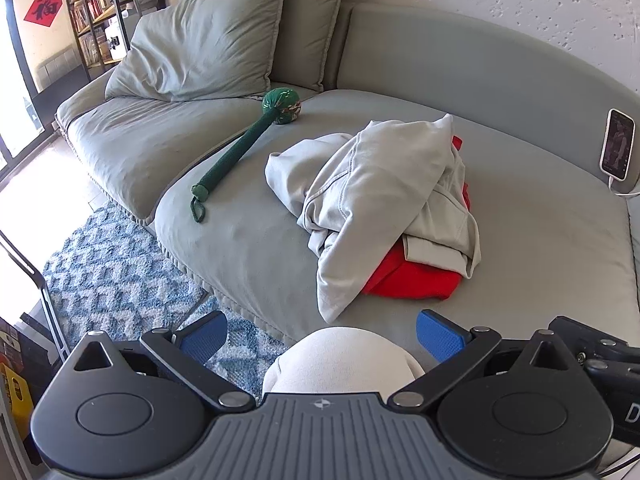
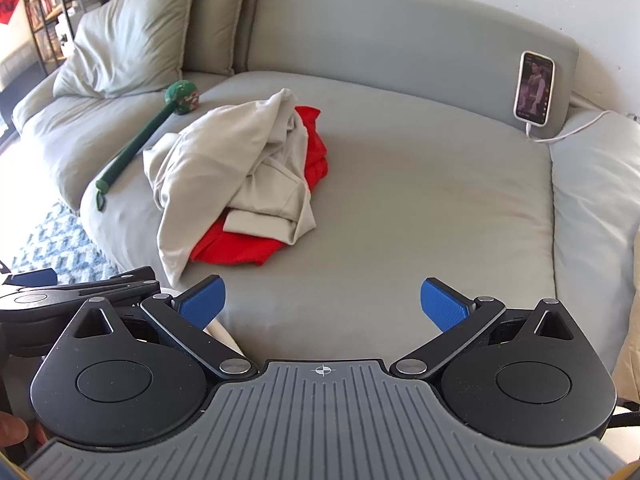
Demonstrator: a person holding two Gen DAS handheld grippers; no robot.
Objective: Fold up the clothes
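A crumpled light grey garment (image 1: 380, 184) (image 2: 224, 160) lies in a heap on the grey sofa seat (image 1: 520, 240) (image 2: 420, 208), on top of a red garment (image 1: 412, 276) (image 2: 240, 250) that shows at its near and far edges. My left gripper (image 1: 322, 334) is open, held above the seat's front edge, short of the pile, with a person's knee (image 1: 340, 360) below it. My right gripper (image 2: 323, 300) is open too, over bare seat to the right of the pile. Both hold nothing.
A green massage hammer (image 1: 240, 140) (image 2: 140, 140) lies left of the clothes. A phone (image 1: 618, 144) (image 2: 534, 88) leans on the backrest at the right, with a cable. Cushions (image 1: 208, 40) stand at the back left. A blue patterned rug (image 1: 120, 272) covers the floor.
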